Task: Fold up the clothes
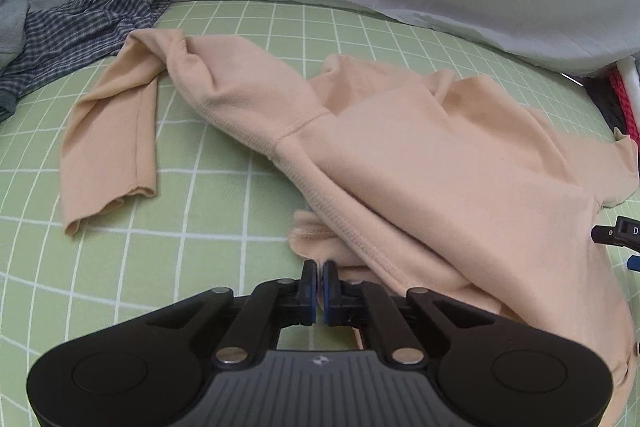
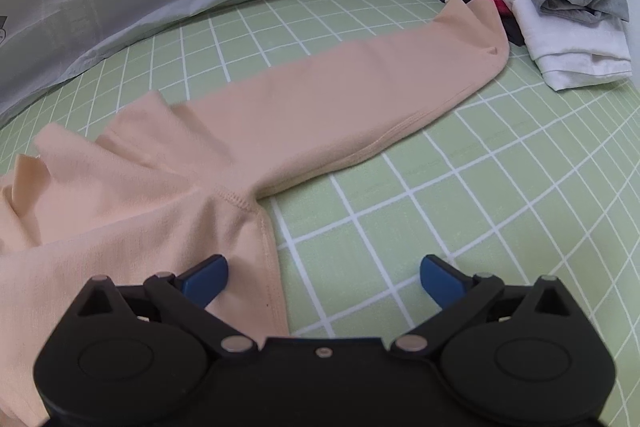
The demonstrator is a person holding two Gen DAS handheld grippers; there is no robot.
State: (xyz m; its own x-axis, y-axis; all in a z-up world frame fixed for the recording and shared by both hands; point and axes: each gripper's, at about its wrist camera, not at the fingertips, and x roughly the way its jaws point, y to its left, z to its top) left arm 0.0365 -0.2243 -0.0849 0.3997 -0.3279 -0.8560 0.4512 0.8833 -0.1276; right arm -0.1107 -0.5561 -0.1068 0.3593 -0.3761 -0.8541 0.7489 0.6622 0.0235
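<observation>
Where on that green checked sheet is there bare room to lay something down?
Bare sheet lies right of the peach top, below its stretched sleeve. Another patch sits below its left sleeve. It is crowded by the folded pile and the striped garment.

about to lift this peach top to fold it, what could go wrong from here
The left gripper pinches only a thin edge of the peach long-sleeved top, so it may slip free. The right gripper is open, so a one-sided lift may bunch the cloth. The left sleeve lies twisted and may fold in crooked.
</observation>
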